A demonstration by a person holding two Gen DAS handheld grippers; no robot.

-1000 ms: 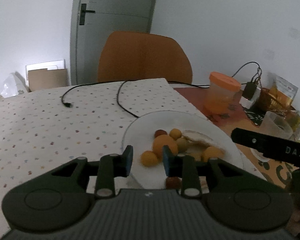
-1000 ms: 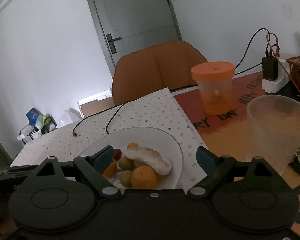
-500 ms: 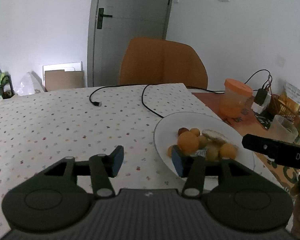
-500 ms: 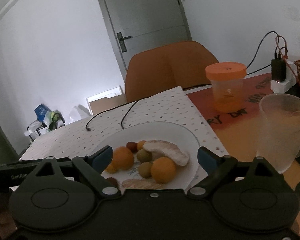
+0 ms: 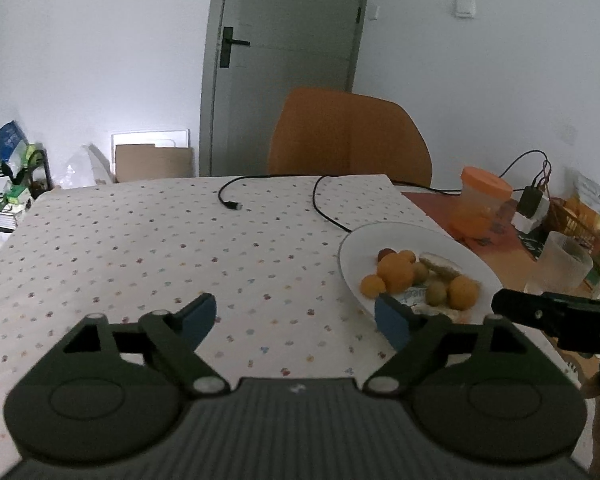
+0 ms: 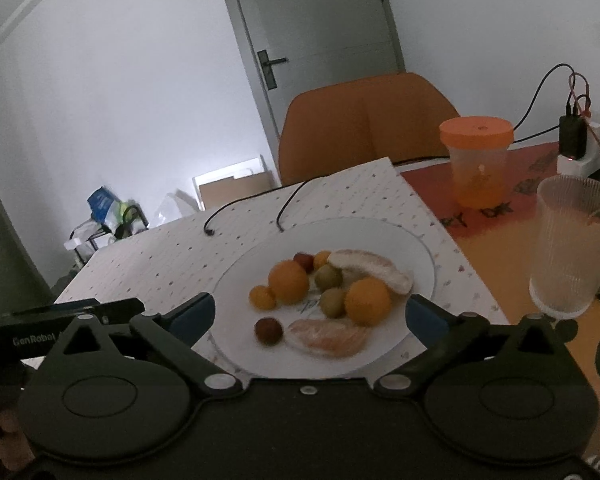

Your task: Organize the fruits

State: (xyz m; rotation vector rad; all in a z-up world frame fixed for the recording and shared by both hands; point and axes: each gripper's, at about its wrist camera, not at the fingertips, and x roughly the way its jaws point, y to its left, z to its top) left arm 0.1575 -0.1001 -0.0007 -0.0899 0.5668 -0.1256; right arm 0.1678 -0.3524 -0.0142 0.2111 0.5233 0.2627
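Both claws hang over the near side of the table (image 5: 148, 248), which is covered with a dotted cloth. The left claw (image 5: 296, 316) has just been opening and now stands wide with only cloth showing between its blue pads; its right pad overlaps the near-left rim of the white plate (image 5: 452, 240) in the picture, though I cannot tell whether it touches. The right claw (image 6: 310, 314) has also just been spreading and is at its widest, empty, its two fingers framing the near part of the plate (image 6: 420, 256) on either side.

All the fruit sits on that plate — two bigger oranges (image 6: 289, 282), a small orange one (image 6: 262, 297) just left of them, another small orange one at the back beside a dark red fruit (image 6: 303, 261), two green ones (image 6: 329, 276) in the middle, a second dark red fruit (image 6: 269, 330) near the front, a pale banana-like piece (image 6: 374, 270) along the far right, and a peeled segment (image 6: 328, 338) at the front edge.

Right of the plate — on an orange mat — stand a ribbed glass (image 6: 576, 248) and an orange-lidded tub (image 6: 476, 162). A black cable (image 5: 328, 208) trails across the cloth behind the plate, and an orange chair (image 5: 348, 136) faces the far side.
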